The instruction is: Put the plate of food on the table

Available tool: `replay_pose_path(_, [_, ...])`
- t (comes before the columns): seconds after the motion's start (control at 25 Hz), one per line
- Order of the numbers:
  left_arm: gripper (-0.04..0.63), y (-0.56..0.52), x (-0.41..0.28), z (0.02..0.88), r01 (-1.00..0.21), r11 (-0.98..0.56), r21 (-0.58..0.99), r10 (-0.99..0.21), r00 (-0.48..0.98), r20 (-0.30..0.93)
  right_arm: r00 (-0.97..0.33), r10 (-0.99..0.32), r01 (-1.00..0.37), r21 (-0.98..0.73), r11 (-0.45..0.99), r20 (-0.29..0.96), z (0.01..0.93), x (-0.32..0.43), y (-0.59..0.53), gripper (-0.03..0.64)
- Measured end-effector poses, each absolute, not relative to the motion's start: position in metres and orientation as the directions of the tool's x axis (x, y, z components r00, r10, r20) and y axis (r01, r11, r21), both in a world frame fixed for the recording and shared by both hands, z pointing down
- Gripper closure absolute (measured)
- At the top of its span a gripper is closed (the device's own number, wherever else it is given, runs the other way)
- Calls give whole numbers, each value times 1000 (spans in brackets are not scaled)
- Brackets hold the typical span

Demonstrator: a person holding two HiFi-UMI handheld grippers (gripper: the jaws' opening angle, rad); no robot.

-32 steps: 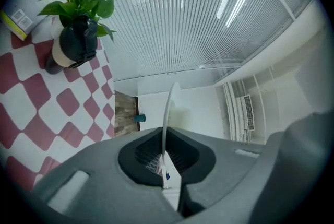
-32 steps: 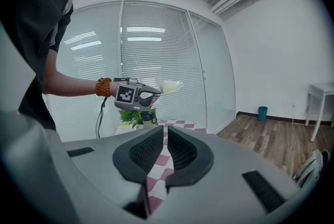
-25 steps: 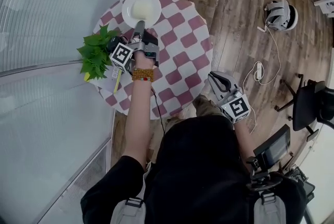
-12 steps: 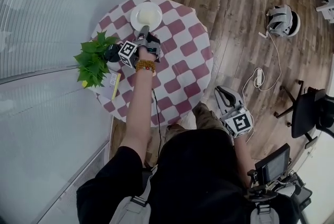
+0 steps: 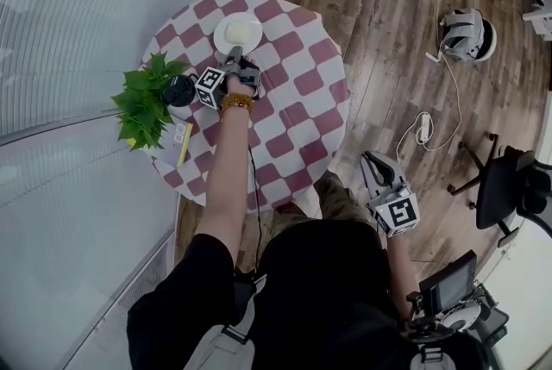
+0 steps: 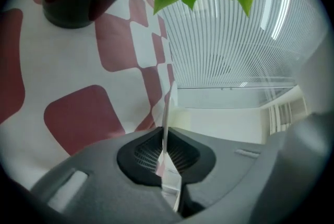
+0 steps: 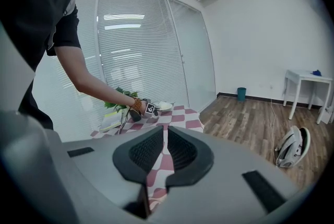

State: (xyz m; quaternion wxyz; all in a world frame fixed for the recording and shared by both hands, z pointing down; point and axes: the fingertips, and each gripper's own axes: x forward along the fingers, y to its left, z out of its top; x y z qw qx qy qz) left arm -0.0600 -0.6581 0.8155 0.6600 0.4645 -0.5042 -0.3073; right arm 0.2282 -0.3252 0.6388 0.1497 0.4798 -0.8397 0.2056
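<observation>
A white plate [image 5: 238,34] with a pale block of food [image 5: 241,31] rests on the far side of the round table with a red-and-white checked cloth [image 5: 293,101]. My left gripper [image 5: 235,54] reaches to the plate's near edge and is shut on its rim. In the left gripper view the thin white rim [image 6: 167,108] stands edge-on between the closed pads of the left gripper [image 6: 166,137]. My right gripper [image 5: 373,159] hangs beside my right hip, off the table, shut with nothing in it. The right gripper view looks past the right gripper [image 7: 164,139] toward the plate [image 7: 165,106].
A leafy green plant [image 5: 142,101] in a black pot [image 5: 179,90] stands just left of the left gripper, with a yellow-edged booklet [image 5: 181,141] beside it. On the wooden floor lie a white headset [image 5: 466,25] and a cable with a plug strip [image 5: 424,122]. A black chair [image 5: 509,187] stands at the right.
The head camera has risen, so the table and plate look smaller. The left gripper stays shut at the plate's rim. The right gripper has sunk lower in the view.
</observation>
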Motion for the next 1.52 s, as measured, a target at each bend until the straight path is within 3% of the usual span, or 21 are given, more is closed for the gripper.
replay_pose_path(0.24, [578,-649,-58,850,-77,459,885,-835,305,459,-476,-756,-879,-222,422,448,644,238,-330,600])
replay_pose_path(0.6, [578,-648,-58,845,-42,455,890,-849,282,447,-481,-759,-877,-238,418,438,647,232,-335,600])
replay_pose_path(0.88, [575,-632,-65,849,-113,497,861,-834,214,509,-503,-760,-864,-261,431,410,643,223,-339,600])
replay_pose_path(1.52, [402,-590,-72,846,-199,566,800,-776,201,598,-526,-756,-850,-257,460,389,634,209,-327,600])
